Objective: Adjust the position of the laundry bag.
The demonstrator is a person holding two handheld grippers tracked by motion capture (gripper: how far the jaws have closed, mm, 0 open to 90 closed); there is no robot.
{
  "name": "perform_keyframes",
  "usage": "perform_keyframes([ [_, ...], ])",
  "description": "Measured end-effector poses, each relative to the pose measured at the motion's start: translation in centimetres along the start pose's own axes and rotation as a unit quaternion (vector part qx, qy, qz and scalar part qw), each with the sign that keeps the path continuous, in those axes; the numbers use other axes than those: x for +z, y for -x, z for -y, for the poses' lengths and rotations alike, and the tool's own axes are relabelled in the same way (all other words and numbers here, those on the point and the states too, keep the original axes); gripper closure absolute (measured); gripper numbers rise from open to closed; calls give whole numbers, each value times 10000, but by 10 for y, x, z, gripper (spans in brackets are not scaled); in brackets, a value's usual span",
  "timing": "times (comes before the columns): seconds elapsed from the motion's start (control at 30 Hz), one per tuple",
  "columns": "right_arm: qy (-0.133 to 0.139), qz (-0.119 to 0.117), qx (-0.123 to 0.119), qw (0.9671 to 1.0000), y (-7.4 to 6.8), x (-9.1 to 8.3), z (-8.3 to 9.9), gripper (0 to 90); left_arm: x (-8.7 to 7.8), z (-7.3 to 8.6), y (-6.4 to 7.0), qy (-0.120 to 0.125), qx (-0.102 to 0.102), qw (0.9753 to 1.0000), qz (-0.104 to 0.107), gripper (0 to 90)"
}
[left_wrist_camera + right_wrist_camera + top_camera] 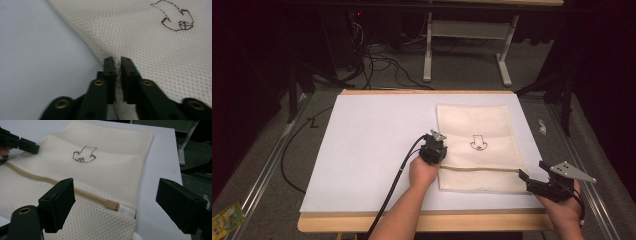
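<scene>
A cream mesh bag point(477, 130) with a small brown drawing point(478, 143) lies flat at the right of the white sheet point(372, 150). A zipper point(482, 170) runs across it near the front. My left gripper point(439, 150) is at the bag's left edge. In the left gripper view its jaws are shut point(117, 60) on a pinch of the mesh point(150, 37). My right gripper point(533, 171) hovers open at the bag's front right corner. In the right gripper view its jaws point(116, 195) straddle the zipper pull point(111, 205), apart from the fabric point(107, 167).
The sheet covers a wooden table point(437, 222). Beyond its far edge are floor cables point(382, 65) and a desk frame's white legs point(428, 50). A green packet point(227, 217) lies on the floor at the lower left. The sheet's left half is bare.
</scene>
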State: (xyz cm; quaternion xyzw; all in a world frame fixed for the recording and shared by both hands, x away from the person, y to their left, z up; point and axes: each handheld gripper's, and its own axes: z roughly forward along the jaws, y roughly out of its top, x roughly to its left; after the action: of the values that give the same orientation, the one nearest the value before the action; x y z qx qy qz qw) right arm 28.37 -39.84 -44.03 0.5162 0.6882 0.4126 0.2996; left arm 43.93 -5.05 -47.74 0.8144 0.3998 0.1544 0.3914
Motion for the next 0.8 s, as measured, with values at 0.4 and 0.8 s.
perform_keyframes([
  [0.4, -95, -14, -75, 9999, -5, 3, 1, 162, -52, 37, -66, -3, -258, 9990, -368, 869],
  [0.8, -134, -117, -87, 9998, -6, 6, 2, 162, -69, 54, -82, 123, -392, 9979, -496, 674],
])
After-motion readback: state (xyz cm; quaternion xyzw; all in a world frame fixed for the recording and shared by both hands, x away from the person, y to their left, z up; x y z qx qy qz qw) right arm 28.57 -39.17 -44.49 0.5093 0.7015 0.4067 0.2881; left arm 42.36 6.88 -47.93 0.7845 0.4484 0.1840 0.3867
